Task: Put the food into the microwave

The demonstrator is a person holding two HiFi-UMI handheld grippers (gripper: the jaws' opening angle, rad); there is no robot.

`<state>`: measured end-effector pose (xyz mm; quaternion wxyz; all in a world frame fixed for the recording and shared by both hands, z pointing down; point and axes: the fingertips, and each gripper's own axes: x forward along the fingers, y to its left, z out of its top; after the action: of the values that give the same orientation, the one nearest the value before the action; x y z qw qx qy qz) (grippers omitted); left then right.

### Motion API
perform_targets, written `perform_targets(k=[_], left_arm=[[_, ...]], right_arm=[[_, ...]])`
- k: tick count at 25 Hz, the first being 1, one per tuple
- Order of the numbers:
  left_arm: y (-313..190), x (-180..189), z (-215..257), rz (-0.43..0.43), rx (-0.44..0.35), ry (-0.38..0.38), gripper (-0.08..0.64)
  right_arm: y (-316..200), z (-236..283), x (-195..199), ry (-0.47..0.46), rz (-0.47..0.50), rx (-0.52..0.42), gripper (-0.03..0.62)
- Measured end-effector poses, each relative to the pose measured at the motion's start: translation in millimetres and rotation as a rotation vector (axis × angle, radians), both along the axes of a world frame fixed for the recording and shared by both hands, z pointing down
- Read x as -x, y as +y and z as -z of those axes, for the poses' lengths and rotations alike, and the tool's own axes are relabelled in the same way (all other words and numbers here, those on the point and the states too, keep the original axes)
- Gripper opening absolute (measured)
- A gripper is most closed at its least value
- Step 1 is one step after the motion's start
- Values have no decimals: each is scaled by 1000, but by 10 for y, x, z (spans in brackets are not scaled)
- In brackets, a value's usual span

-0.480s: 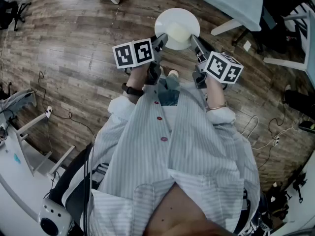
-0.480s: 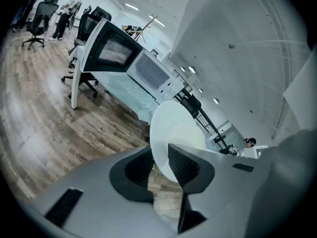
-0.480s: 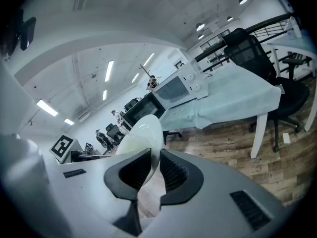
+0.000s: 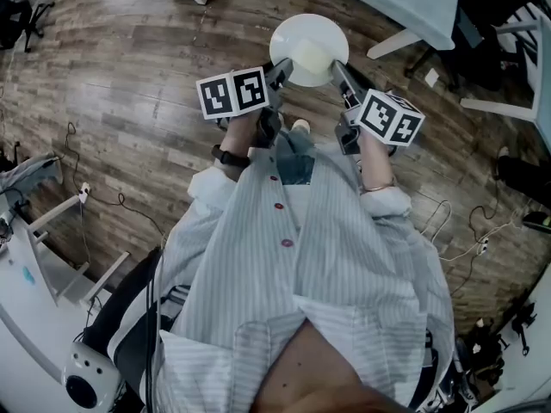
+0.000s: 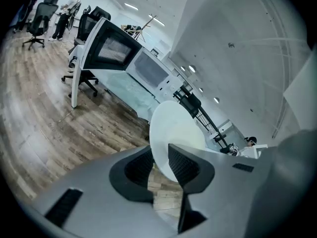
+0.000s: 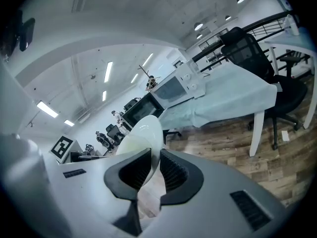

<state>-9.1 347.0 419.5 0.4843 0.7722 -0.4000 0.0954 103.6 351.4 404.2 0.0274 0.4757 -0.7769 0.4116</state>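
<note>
A white plate (image 4: 303, 34) with a pale lump of food (image 4: 313, 57) on it hangs above the wooden floor in the head view. My left gripper (image 4: 281, 69) is shut on the plate's left rim, which runs between its pads as the plate (image 5: 174, 133). My right gripper (image 4: 337, 69) is shut on the right rim, seen edge-on as the plate (image 6: 141, 133). The microwave (image 5: 121, 53) stands ahead on a covered table with its door (image 5: 96, 48) swung open; it shows too as the microwave (image 6: 171, 89).
A table with a pale cloth (image 4: 405, 3) lies ahead of me. Black office chairs (image 6: 252, 58) stand beside it, and more chairs (image 5: 37, 21) stand far left. People stand in the background. Cables (image 4: 465, 239) trail on the floor at my right.
</note>
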Motion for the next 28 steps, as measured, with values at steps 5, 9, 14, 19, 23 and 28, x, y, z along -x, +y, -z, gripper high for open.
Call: perform_targets(k=[5,9,14,19,23,28], left_arm=[[66,-41,0,7,-9,3,95],[78,-65,-5,12,-10,1,95],[71,-63,-39,15,-11,1,95],[-92,-36,-76,15,-7,6,95],[-300,-10,-80,8,-8,5,95],[-655,109,-101,12,7,7,95]], right_arm=[[70,-17,-53,5,5,-1,74],[79,-16,-76,12,12,-4,74],[73,-38,-67,7,17,-6,74],[-81,-68,-34,7,17,-1,74],[-278,-92,-17,13,10,7,74],[-623,-124,95,14,11,25,74]])
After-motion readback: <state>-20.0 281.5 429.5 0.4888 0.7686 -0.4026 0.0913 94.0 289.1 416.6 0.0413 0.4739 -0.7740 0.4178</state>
